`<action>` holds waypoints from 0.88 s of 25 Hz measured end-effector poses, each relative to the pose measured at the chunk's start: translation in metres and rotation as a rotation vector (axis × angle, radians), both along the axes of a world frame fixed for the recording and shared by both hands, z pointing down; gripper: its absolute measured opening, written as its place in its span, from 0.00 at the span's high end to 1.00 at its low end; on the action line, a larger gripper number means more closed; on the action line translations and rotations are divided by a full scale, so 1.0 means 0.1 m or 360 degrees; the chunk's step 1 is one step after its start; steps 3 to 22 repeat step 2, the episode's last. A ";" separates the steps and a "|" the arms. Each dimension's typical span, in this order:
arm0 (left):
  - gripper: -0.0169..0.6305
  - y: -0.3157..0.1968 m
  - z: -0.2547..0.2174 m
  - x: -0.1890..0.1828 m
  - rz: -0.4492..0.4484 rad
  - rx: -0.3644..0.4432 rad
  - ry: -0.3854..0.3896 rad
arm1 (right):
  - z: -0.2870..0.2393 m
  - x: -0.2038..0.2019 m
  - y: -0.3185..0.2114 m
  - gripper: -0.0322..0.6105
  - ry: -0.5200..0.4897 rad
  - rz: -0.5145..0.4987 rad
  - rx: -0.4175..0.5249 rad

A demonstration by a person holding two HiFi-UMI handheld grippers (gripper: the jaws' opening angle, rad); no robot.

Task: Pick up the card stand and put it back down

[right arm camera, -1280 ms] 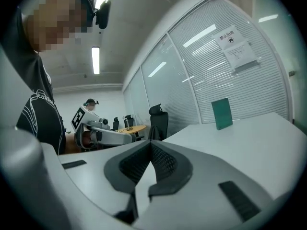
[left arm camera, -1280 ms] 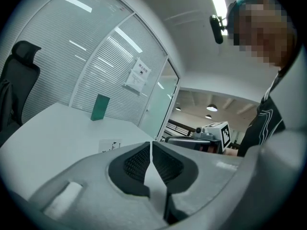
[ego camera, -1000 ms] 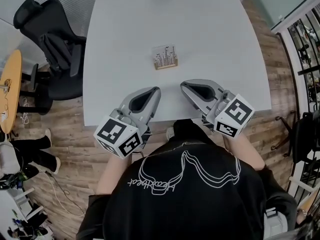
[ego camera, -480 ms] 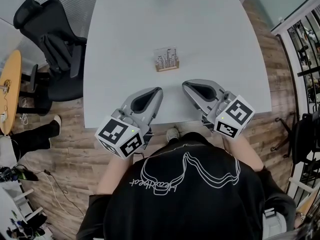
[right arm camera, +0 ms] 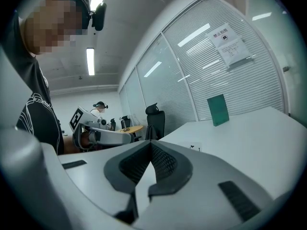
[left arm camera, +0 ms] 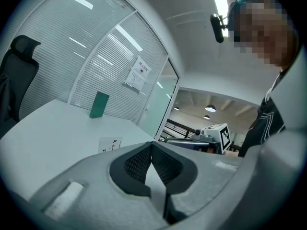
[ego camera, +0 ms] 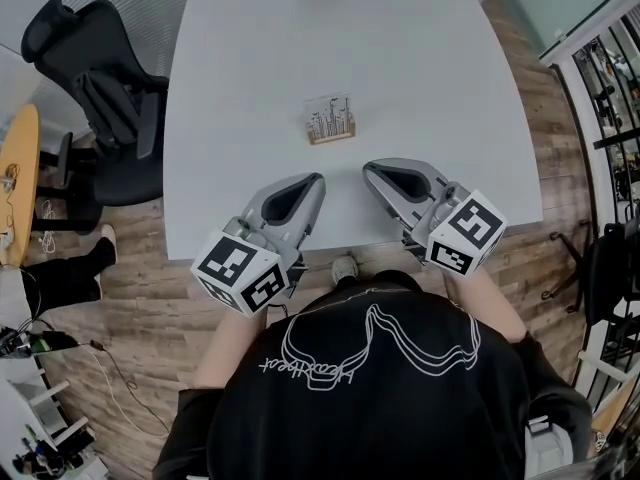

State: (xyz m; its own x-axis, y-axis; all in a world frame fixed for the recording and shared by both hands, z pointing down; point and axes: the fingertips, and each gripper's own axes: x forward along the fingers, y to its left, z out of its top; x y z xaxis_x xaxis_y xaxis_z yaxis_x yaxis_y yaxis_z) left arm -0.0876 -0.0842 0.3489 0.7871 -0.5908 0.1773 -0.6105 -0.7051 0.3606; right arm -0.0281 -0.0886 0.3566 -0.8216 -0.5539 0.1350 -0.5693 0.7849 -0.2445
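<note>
The left tongs (ego camera: 312,181) and right tongs (ego camera: 369,169) were shut and empty at the tabletop's (ego camera: 240,78) near edge. Just beyond them stood the card stand (ego camera: 330,116), apart from both. It was probably light, stiff and easily tipped, so its tan base looked the safest hold.

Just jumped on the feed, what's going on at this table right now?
A person holds a gripper in each hand at the near edge of the white table. The left gripper and the right gripper are both shut, with nothing between their jaws. The card stand stands on the table just beyond their tips, roughly between the two, and neither gripper touches it. The pick-up has not begun.
</note>
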 end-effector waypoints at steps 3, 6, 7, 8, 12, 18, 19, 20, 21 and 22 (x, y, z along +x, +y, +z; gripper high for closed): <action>0.95 0.01 0.02 0.01 0.0001 -0.0009 0.0000 | 0.02 -0.01 0.02 0.94 -0.0001 -0.0003 -0.0006; 0.95 0.01 0.02 0.01 0.0001 -0.0009 0.0000 | 0.02 -0.01 0.02 0.94 -0.0001 -0.0003 -0.0006; 0.95 0.01 0.02 0.01 0.0001 -0.0009 0.0000 | 0.02 -0.01 0.02 0.94 -0.0001 -0.0003 -0.0006; 0.95 0.01 0.02 0.01 0.0001 -0.0009 0.0000 | 0.02 -0.01 0.02 0.94 -0.0001 -0.0003 -0.0006; 0.95 0.01 0.02 0.01 0.0001 -0.0009 0.0000 | 0.02 -0.01 0.02 0.94 -0.0001 -0.0003 -0.0006; 0.95 0.01 0.02 0.01 0.0001 -0.0009 0.0000 | 0.02 -0.01 0.02 0.94 -0.0001 -0.0003 -0.0006; 0.95 0.01 0.02 0.01 0.0001 -0.0009 0.0000 | 0.02 -0.01 0.02 0.94 -0.0001 -0.0003 -0.0006; 0.95 0.01 0.02 0.01 0.0001 -0.0009 0.0000 | 0.02 -0.01 0.02 0.94 -0.0001 -0.0003 -0.0006; 0.95 0.01 0.02 0.01 0.0001 -0.0009 0.0000 | 0.02 -0.01 0.02 0.94 -0.0001 -0.0003 -0.0006; 0.95 0.01 0.02 0.01 0.0001 -0.0009 0.0000 | 0.02 -0.01 0.02 0.94 -0.0001 -0.0003 -0.0006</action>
